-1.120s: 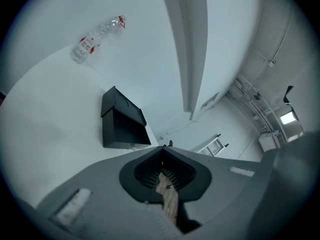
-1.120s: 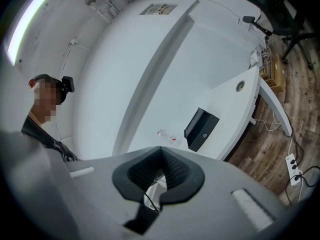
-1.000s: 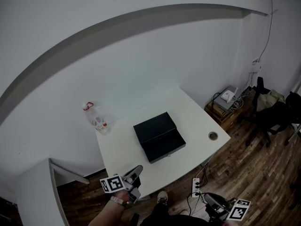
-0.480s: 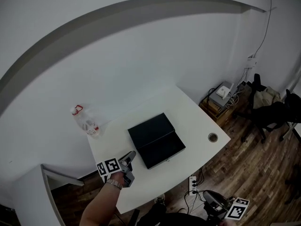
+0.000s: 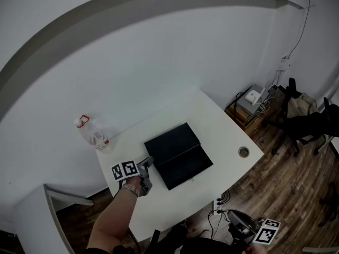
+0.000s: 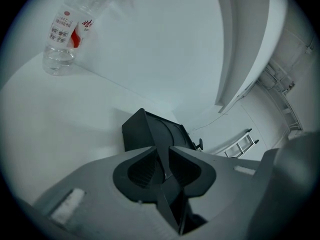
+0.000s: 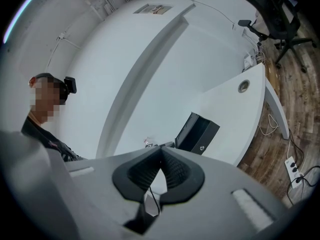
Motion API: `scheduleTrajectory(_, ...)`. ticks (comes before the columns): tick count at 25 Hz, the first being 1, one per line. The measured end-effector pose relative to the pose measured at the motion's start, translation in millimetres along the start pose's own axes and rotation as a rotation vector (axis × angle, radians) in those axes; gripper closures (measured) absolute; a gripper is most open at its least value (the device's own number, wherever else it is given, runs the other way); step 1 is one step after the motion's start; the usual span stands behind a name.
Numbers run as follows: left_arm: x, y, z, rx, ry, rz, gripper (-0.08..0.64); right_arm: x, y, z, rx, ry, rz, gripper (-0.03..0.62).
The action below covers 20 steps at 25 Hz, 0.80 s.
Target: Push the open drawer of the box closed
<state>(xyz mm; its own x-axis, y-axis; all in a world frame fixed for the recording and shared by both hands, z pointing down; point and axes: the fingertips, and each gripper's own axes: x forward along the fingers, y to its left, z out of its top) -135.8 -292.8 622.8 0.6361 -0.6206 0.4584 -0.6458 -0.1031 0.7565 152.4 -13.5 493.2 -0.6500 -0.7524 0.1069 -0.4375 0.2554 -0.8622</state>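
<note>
A black box (image 5: 172, 144) lies on the white table (image 5: 222, 126). Its drawer (image 5: 186, 165) stands pulled out toward the table's front edge. My left gripper (image 5: 149, 163) hovers over the table just left of the box, pointing at its near left corner (image 6: 137, 129). In the left gripper view its jaws are opening around the gripper (image 6: 161, 149), with a narrow gap and nothing between them. My right gripper (image 5: 237, 222) hangs low off the table's front, shut and empty (image 7: 160, 149), and its view shows the open drawer (image 7: 197, 133) from afar.
A plastic water bottle (image 5: 91, 136) stands at the table's back left corner, also in the left gripper view as a bottle (image 6: 65, 34). A cable hole (image 5: 243, 152) sits at the table's right end. An office chair (image 5: 307, 123) and a low cabinet (image 5: 249, 107) stand right of it.
My left gripper has moved forward from the table's front edge to the box's left side. The right gripper has stayed low at the bottom right.
</note>
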Motion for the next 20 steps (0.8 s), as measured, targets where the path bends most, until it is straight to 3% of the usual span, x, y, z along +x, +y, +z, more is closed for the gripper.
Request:
scheduleTrajectory(3, -1.1, 8.2, -3.0, -0.023, 0.015, 0.024, 0.499, 5.6, -1.3, 1.2, 0.002, 0.003, 0.002, 0.588)
scheduleTrajectory(6, -1.5, 13.4, -4.1, -0.063, 0.007, 0.022, 0.474, 12.2, -1.5, -1.0, 0.007, 0.016, 0.011, 0.588)
scheduleTrajectory(15, 7.6, 12.5, -6.5, -0.04, 0.052, 0.048, 0.466, 29.5, -2.3, -6.6, 0.013, 0.061, 0.03, 0.588)
scheduleTrajectory(20, 8.8, 13.1, -8.8, -0.054, 0.036, 0.063, 0.466, 39.4, -6.5, -14.8, 0.016, 0.097, 0.03, 0.588)
